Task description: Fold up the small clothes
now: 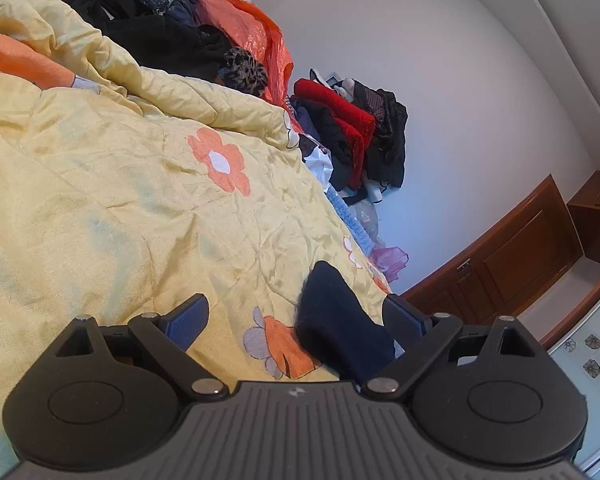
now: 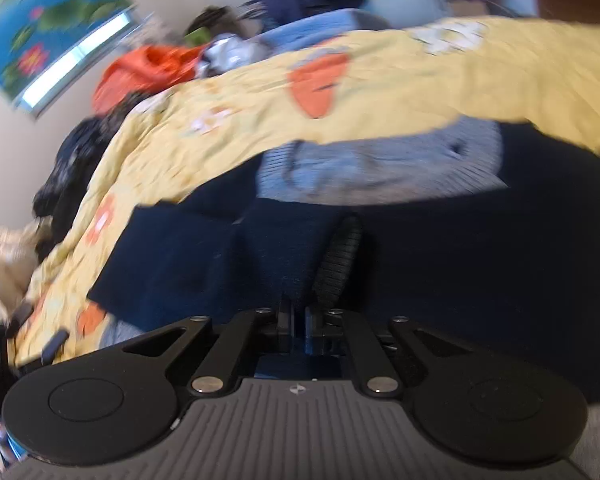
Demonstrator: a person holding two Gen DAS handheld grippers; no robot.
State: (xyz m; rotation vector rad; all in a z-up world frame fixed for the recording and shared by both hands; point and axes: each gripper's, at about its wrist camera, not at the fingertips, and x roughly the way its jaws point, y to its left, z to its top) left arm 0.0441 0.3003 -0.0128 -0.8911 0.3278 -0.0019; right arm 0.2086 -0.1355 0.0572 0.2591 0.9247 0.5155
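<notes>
The navy garment (image 2: 440, 248) lies spread on the yellow quilt (image 2: 380, 92) of the bed, directly under and ahead of the right tool (image 2: 298, 320). Its grey ribbed collar (image 2: 380, 168) sits at the far side from that tool, so the body runs from the tool away toward the collar, and a sleeve or flap (image 2: 172, 252) reaches out to the left in the right wrist view. The right tool's jaws are closed together and point steeply down at the cloth. A dark ribbed strip stands just past them, but blur keeps me from telling whether any cloth is pinched.

In the left wrist view the left tool (image 1: 300, 316) is open wide and empty, nearly level over the quilt. A dark navy fold (image 1: 340, 320) lies between its fingers, close against the right-hand one, apart from the other. I judge this to be an edge of the same garment, though the frame does not prove it.

The right tool looks the nearer to the garment's middle; the left is placed for an outer edge.

Hard to read: the right view is smeared by motion, the garment's near hem is hidden under the tool body, and its right side runs off into shadow. Piles of other clothes (image 1: 352, 128) lie beyond the bed's edge.
</notes>
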